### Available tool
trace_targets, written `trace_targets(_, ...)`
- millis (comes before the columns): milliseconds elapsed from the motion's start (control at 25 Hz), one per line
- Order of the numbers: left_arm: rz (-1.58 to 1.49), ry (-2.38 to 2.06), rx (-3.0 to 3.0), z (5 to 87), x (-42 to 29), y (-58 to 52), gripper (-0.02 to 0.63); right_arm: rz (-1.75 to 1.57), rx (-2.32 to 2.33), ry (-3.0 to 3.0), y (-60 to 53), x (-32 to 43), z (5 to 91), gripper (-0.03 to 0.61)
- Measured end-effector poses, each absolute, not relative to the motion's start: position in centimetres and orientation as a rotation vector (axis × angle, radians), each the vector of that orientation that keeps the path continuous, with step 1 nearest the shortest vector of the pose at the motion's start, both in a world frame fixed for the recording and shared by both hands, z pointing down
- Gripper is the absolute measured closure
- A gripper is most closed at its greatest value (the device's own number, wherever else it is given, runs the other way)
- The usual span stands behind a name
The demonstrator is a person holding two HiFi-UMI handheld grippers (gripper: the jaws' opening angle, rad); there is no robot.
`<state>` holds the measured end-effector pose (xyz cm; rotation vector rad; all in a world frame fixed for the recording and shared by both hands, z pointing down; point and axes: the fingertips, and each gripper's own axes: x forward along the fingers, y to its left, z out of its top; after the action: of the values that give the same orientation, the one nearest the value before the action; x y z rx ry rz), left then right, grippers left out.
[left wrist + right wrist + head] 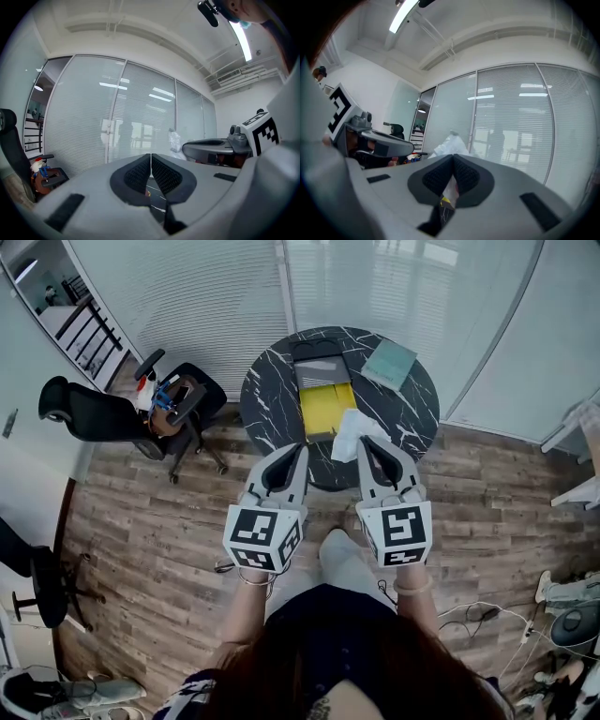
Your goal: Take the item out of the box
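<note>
Right gripper (370, 444) pinches a white plastic bag (350, 427) near the yellow box (325, 407). Left gripper (297, 450) has its jaws together, holding nothing.

1. Grippers, 2-jaw: 2, viz. left gripper (298, 450) & right gripper (364, 442).
2. Marker cubes (264, 536): 2, one per gripper.
3. Round table (272, 395), dark marble top: 1.
4. Box (324, 411), yellow inside w/ dark lid: 1, on table.
5. White bag (352, 431): 1.
6. Teal pad (389, 364): 1, on table.
7. Office chairs (89, 414), black: 2, both at left of head view; 2nd is cut off by frame edge.
</note>
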<state>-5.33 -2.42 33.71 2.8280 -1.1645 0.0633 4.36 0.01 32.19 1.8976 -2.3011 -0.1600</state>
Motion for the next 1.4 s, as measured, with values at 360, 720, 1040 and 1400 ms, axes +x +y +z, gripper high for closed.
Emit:
trace_targets(360,0.054,-1.157,2.836,33.6,-5.6,-0.1,0.586,-0.17,1.89,-2.295,2.4,3.8,32.5,0.555)
trace_targets(720,0.081,-1.146,2.835,34.1,-5.4,0.9,0.586,-0.144,1.887,-2.302,3.2,3.6,32.9,0.555)
trace_targets(1040,0.086,-1.131,2.834,34.4,-5.3,1.3,0.586,-0.134,1.889,-2.291,3.7,3.6,33.3,0.555)
trace_targets(1400,0.092,-1.118,2.831,34.6,-4.8,1.2,0.586,-0.115,1.882,-2.296,3.6,3.9,33.8,0.555)
